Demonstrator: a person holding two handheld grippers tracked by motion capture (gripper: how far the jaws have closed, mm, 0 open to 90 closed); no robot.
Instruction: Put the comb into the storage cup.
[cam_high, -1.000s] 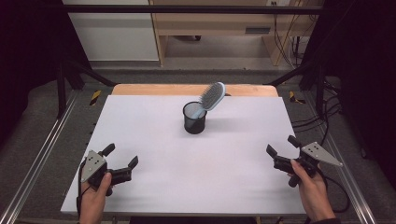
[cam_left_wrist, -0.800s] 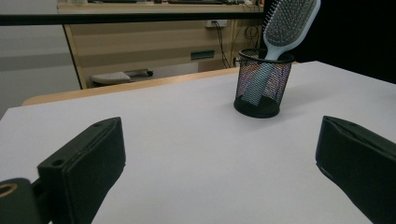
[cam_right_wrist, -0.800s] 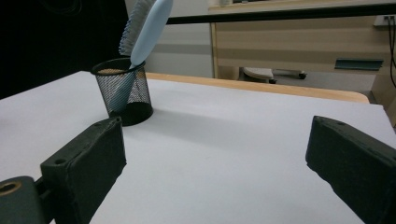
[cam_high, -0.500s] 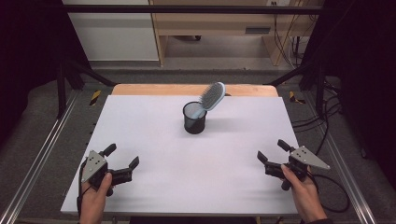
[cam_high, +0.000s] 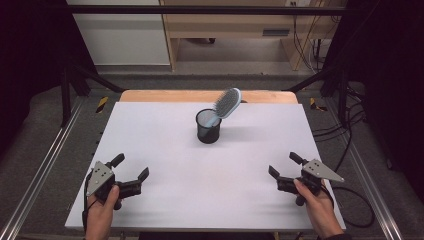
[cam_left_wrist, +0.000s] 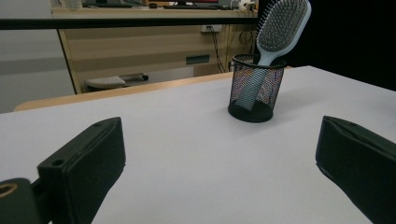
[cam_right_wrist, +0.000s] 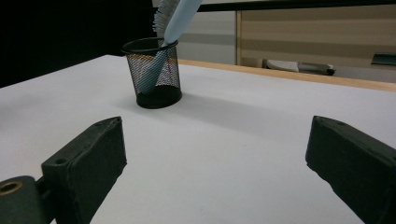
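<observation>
A pale blue paddle hairbrush (cam_high: 226, 105) leans, bristles up, in a black wire-mesh cup (cam_high: 208, 126) at the far middle of the smooth white counter (cam_high: 150, 130). Left gripper (cam_high: 131, 174) and right gripper (cam_high: 284, 167) hold blocky matte jaws wide apart, empty.

Black wire-mesh cup (cam_high: 208, 126), smooth pale-blue plastic hairbrush (cam_high: 225, 105), matt white table (cam_high: 165, 135) with a wooden edge.

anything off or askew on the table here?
Nothing spilled or damaged. The one odd thing: the hairbrush stands handle-down in the black mesh cup and leans far over its rim, head sticking out toward the right. The cup itself sits upright. Both grippers, left and right, are open, well short of it.
</observation>
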